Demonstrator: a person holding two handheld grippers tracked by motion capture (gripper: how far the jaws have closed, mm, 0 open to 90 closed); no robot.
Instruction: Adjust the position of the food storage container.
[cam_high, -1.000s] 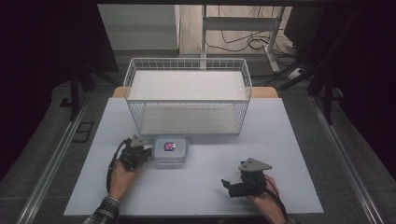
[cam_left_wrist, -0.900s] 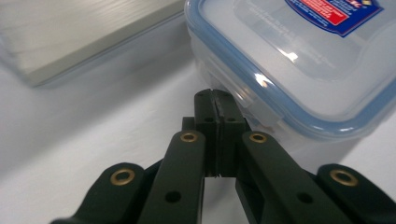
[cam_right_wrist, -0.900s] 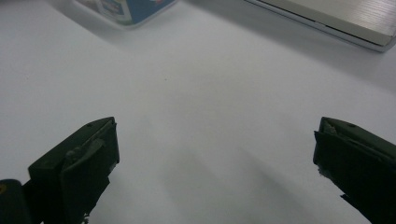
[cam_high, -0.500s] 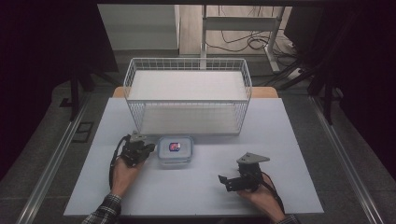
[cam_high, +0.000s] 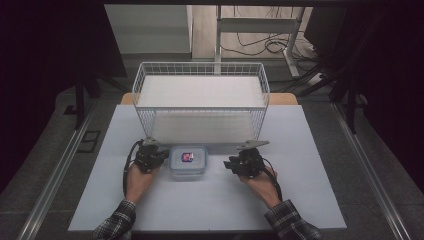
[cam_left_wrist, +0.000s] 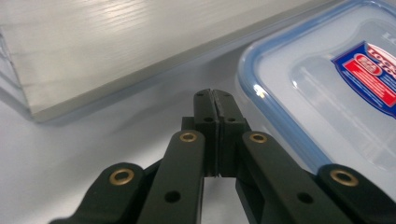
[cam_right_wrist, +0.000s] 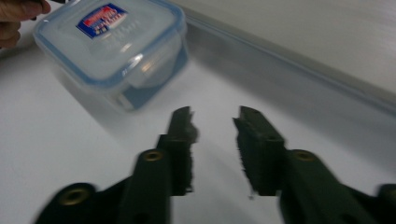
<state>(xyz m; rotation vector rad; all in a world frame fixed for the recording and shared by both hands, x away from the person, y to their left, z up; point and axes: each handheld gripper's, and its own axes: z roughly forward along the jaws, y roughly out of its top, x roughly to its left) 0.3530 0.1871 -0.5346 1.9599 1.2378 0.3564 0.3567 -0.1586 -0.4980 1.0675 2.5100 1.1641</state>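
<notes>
A lidded plastic food container (cam_high: 188, 159) sits on the white table (cam_high: 310, 200) before an empty wire basket (cam_high: 201, 95), unlifted, as the left gripper (cam_high: 160, 156), jaws closed on nothing, and the right gripper (cam_high: 231, 165), jaws parted, flank it.

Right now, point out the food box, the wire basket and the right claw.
food box (cam_high: 188, 159): high view, middle of its lid.
wire basket (cam_high: 201, 65): high view, far rim.
right claw (cam_right_wrist: 214, 125): right gripper view, gap between its open tips.
</notes>
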